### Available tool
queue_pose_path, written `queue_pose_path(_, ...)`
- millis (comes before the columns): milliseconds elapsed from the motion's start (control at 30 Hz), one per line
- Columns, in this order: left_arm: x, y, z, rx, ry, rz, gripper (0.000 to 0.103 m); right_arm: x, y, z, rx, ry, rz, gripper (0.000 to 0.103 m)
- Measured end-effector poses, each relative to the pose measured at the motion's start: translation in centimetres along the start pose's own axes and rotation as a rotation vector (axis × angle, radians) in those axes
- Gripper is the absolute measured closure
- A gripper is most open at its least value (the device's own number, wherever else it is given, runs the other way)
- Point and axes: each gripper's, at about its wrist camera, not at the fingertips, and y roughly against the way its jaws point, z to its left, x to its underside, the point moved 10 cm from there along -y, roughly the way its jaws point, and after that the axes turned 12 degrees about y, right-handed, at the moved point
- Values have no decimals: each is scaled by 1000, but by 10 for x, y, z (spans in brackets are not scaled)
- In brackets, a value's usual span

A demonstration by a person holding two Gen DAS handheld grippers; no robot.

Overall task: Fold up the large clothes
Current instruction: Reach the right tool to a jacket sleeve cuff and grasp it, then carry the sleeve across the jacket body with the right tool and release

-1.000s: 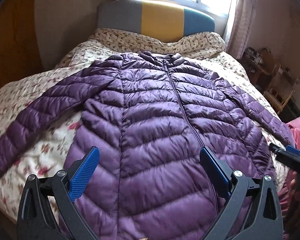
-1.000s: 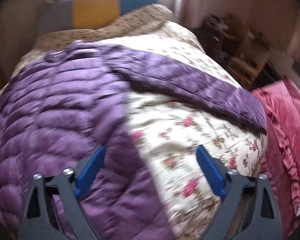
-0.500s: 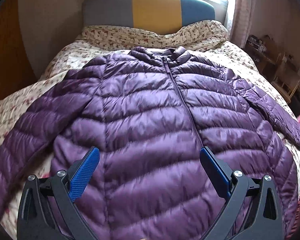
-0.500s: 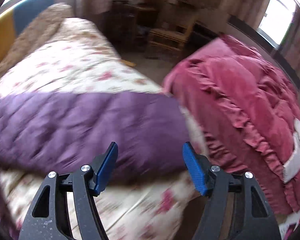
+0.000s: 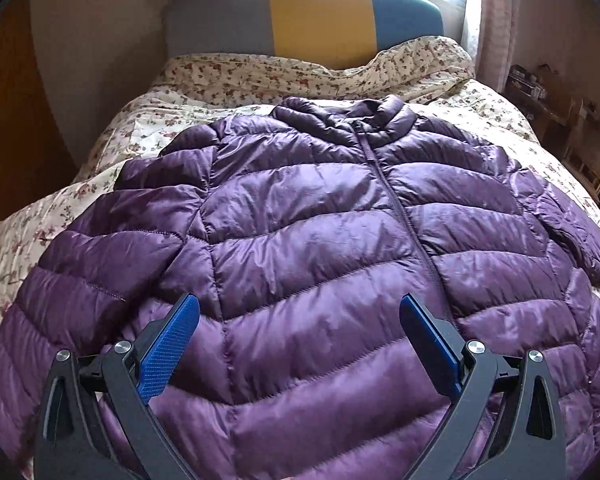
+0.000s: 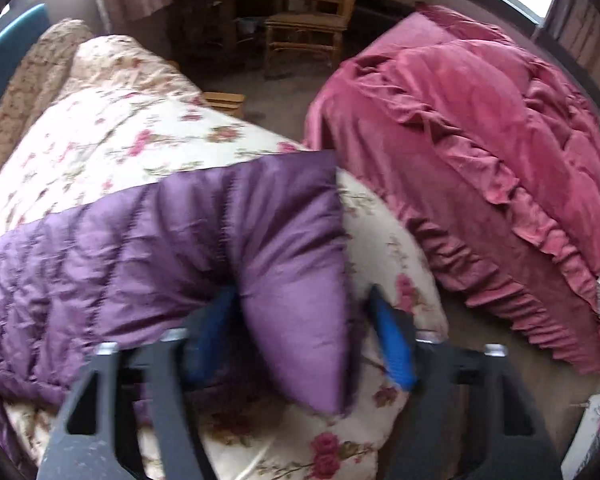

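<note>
The right gripper point(image 6: 300, 332) has swung off the jacket's body and out to the end of the sleeve point(image 6: 292, 264), and its jaws, spread wide a second ago, are closing with the cuff end between them. The near fingertip point(image 6: 392, 344) is still standing just clear of the fabric, so the pinch looks not yet made. The left gripper point(image 5: 296, 344) has drifted in over the chest and is hovering with its jaws spread, holding nothing. The purple down jacket point(image 5: 308, 240) is lying zipped and face up on the floral quilt point(image 5: 100, 160), collar toward the striped headboard point(image 5: 320, 20). The step in hand is taking the sleeve; next, I judge, the pinch needs finishing before carrying the sleeve across the chest.
</note>
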Motion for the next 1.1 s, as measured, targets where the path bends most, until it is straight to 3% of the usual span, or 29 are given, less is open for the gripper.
queue_pose_path(67, 0, -1, 4, 1, 8, 1, 4, -4, 5, 16, -1, 42, -7, 90)
queue_pose_path(267, -3, 0, 15, -8, 22, -14, 4, -23, 38, 64, 81, 197, -120, 96)
queue_pose_path(433, -13, -2, 23, -18, 42, -29, 4, -54, 94, 152, 111, 395, -299, 97)
queue_pose_path(533, -19, -7, 30, -22, 64, -31, 4, -62, 116, 203, 92, 478, -358, 97)
queue_pose_path(667, -19, -13, 40, -11, 102, -12, 4, -58, 138, 287, 18, 584, -412, 97)
queue_pose_path(867, -16, -17, 53, 5, 149, 8, 4, -26, 161, 411, -136, 752, -457, 97)
queue_pose_path(1100, -14, -21, 56, 46, 178, 27, 4, 32, 164, 502, -308, 889, -428, 97)
